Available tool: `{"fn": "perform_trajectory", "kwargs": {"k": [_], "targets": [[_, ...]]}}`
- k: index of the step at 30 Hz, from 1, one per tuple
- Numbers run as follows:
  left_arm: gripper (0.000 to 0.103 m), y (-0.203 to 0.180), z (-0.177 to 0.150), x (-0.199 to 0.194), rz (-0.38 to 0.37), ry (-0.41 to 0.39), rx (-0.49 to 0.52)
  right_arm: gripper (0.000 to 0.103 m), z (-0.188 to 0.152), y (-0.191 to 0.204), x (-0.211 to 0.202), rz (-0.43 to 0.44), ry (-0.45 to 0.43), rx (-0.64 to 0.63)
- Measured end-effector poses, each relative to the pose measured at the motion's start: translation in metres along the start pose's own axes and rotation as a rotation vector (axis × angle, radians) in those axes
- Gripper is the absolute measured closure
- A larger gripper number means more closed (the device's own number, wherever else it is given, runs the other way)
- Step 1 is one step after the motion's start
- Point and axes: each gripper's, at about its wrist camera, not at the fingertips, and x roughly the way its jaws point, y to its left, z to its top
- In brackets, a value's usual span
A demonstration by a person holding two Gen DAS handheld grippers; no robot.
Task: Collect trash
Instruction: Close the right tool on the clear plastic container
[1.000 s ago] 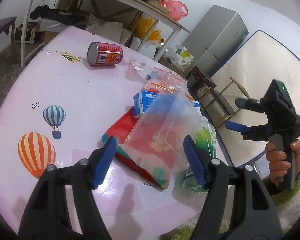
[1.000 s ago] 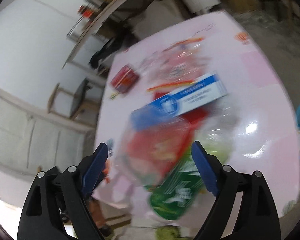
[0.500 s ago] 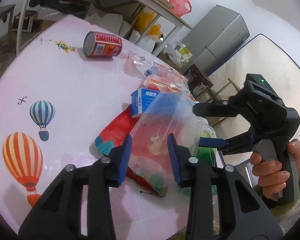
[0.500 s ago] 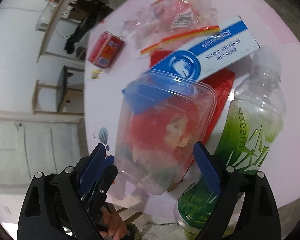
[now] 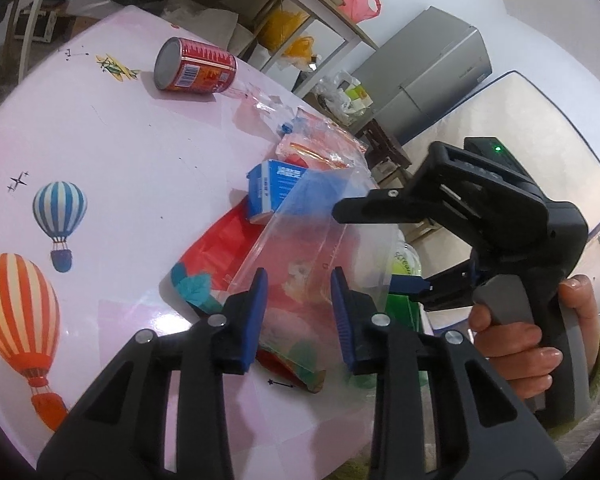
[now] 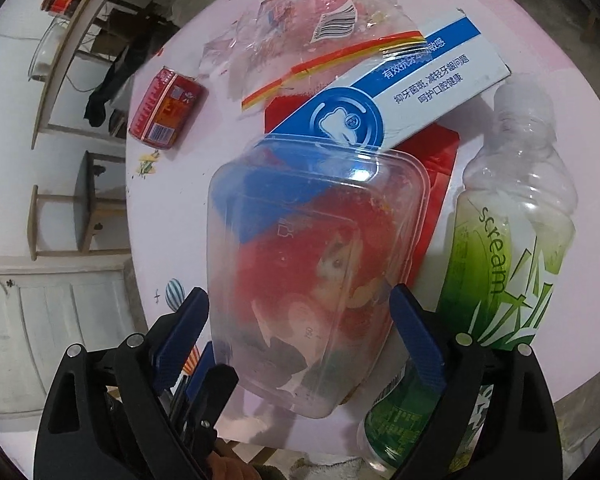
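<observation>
Clear rectangular plastic food container lay tilted atop a flat red packet near the pink table edge; left tongs were part-closed about its near end, contact not certain; right tongs were spread wide, straddling it. Blue-and-white toothpaste carton lay behind it; clear bottle with green label lay beside it; red drink can lay on its side, well apart; crumpled clear wrapper lay behind the carton.
</observation>
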Motion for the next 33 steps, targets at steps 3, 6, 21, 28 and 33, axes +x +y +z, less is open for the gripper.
{"fn": "perform_trajectory", "kwargs": {"k": [3, 6, 21, 28, 33], "targets": [[0.074, 0.001, 0.0, -0.002, -0.022, 0.002, -0.017, 0.013, -0.001, 0.004, 0.001, -0.023, -0.011, -0.017], [0.074, 0.001, -0.002, -0.003, -0.045, 0.006, -0.024, 0.012, -0.001, 0.01, 0.005, -0.049, -0.02, -0.034], [0.074, -0.017, -0.009, -0.007, -0.133, 0.02, 0.005, 0.012, -0.011, 0.011, 0.006, -0.08, -0.07, -0.083], [0.073, -0.013, -0.009, -0.017, -0.124, -0.005, 0.009, 0.014, -0.013, 0.016, 0.007, -0.081, -0.073, -0.124], [0.071, 0.001, -0.011, -0.026, -0.085, -0.022, -0.01, 0.014, -0.016, 0.02, 0.008, -0.111, -0.061, -0.147]]}}
